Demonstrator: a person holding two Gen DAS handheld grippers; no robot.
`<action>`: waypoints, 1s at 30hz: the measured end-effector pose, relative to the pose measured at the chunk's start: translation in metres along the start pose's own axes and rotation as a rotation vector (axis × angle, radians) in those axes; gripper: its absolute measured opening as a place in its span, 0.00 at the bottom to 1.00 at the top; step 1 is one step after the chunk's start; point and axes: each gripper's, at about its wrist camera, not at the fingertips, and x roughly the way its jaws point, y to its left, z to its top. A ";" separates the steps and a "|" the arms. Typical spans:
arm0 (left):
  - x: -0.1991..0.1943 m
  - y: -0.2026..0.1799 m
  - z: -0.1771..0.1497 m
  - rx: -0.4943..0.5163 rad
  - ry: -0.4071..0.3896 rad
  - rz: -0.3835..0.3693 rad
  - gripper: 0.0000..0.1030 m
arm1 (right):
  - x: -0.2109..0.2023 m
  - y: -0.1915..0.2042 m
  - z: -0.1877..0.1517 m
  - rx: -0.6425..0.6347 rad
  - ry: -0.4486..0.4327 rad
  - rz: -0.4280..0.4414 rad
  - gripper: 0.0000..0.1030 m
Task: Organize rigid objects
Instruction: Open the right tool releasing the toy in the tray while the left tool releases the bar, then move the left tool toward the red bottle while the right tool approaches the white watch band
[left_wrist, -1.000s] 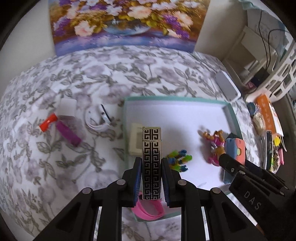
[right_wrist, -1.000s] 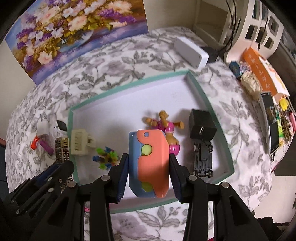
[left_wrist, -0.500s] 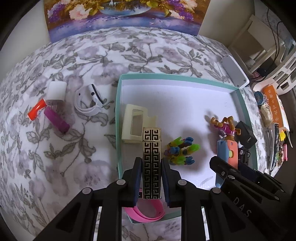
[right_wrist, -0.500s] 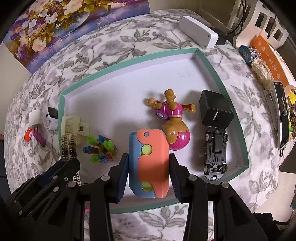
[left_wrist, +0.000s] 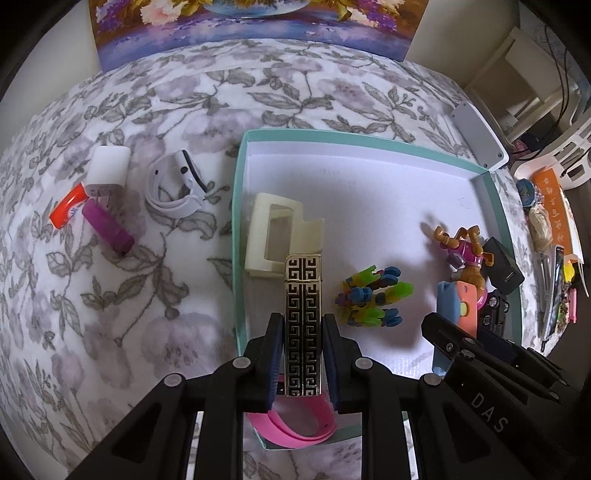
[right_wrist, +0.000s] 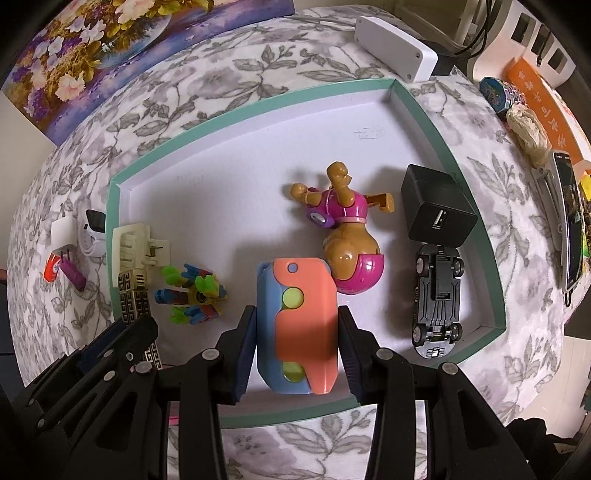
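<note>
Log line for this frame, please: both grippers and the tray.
left gripper: shut on patterned lighter | right gripper: shut on orange-blue toy | both over teal tray

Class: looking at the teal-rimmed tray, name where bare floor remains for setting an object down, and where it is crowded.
Free: the tray's far half, between the far rim and the dog figure; also the middle strip between cream plug and figure. Crowded: the right side, with black charger and toy car, and the near edge.

Flower painting (left_wrist: 255, 29), floral tablecloth (left_wrist: 110, 295).
</note>
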 end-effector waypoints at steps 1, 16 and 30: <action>0.000 0.000 0.000 -0.001 0.000 0.001 0.22 | 0.000 0.000 0.000 0.001 0.000 0.000 0.43; -0.015 0.003 0.002 -0.018 -0.030 -0.018 0.45 | -0.023 -0.008 0.004 0.038 -0.063 0.004 0.49; -0.046 0.057 0.010 -0.167 -0.126 0.038 0.69 | -0.036 -0.004 0.006 0.028 -0.097 0.006 0.50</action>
